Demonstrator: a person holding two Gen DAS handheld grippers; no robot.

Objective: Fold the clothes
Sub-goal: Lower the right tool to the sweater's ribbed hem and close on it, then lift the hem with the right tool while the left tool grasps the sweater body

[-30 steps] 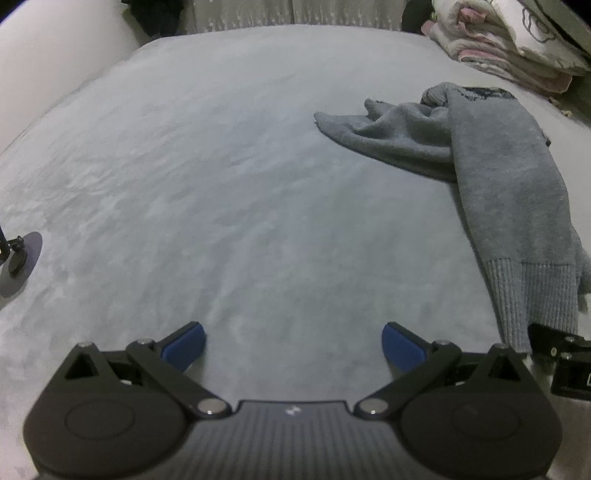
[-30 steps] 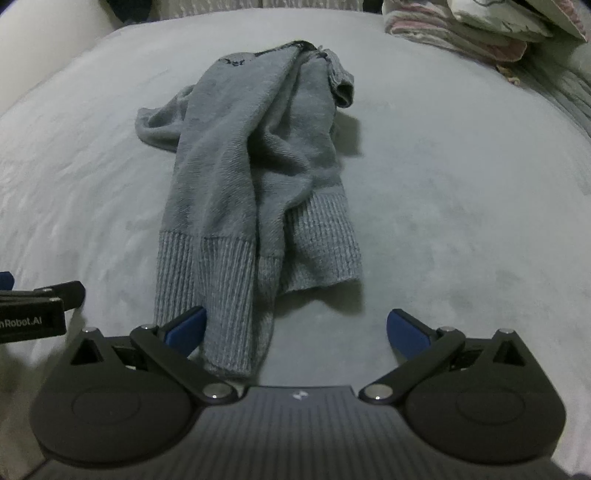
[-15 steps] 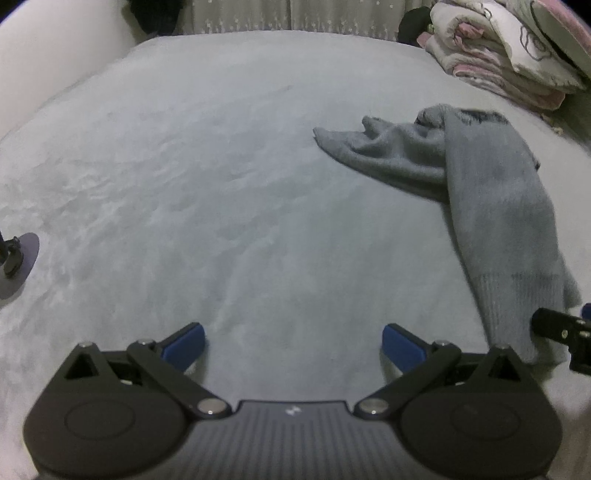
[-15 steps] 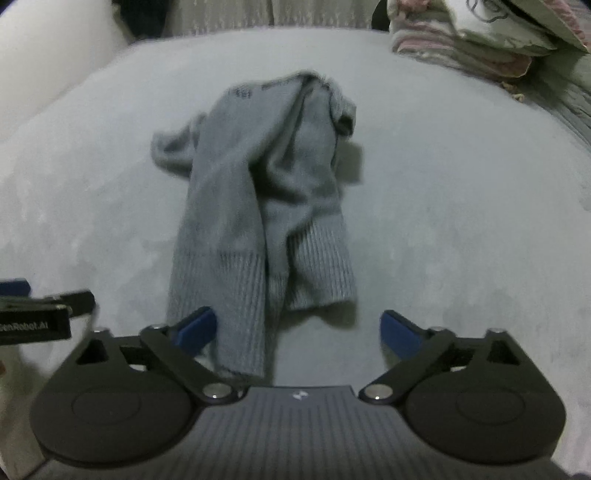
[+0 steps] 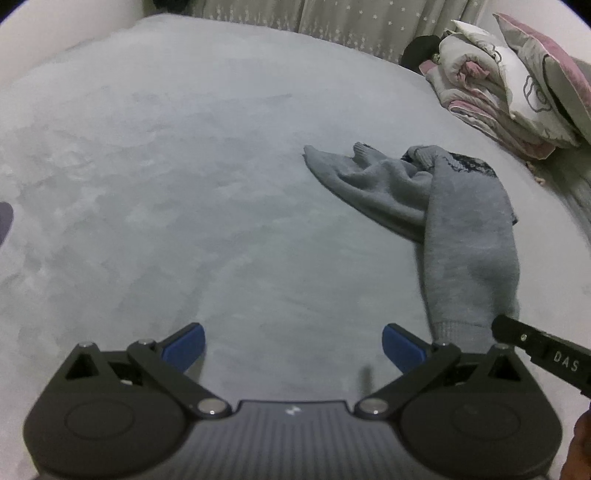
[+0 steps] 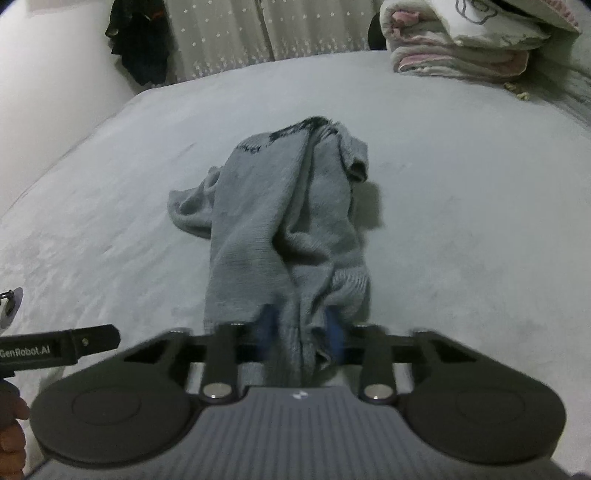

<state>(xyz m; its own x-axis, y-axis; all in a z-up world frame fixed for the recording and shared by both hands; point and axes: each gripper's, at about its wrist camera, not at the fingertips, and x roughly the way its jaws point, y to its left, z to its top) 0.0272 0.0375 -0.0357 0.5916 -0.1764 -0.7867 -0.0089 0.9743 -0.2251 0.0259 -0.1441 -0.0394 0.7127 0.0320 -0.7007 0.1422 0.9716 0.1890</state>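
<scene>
Garment: a grey knitted sweater was seen lying bunched in a long strip on the bed, running from the centre of the right wrist view down to its lower middle; a dark pattern was visible at its far end.
Right gripper: the right gripper was found at the near, ribbed hem of the sweater; its jaws were closing, and the hem fabric was gathered between the blue pads, which appeared to be pressed on it.
Left gripper: the left gripper was held over bare bedding at the lower centre of its own view, jaws wide apart with nothing between them; the sweater lay at the right of that frame, well clear of the jaws.
Surroundings: folded quilts were stacked at the upper right, and a curtain hung behind the bed.
Step in hand: the garment was judged to be only at the gathering stage; the hem was being taken up at one point so that the sweater could be spread, and no fold had been made.
Next move: a second hold was judged to be needed, with the left jaws brought across to the other hem corner, so that the sweater could be lifted and laid flat.
Caution: thick knit could slip from a shallow pinch.
</scene>
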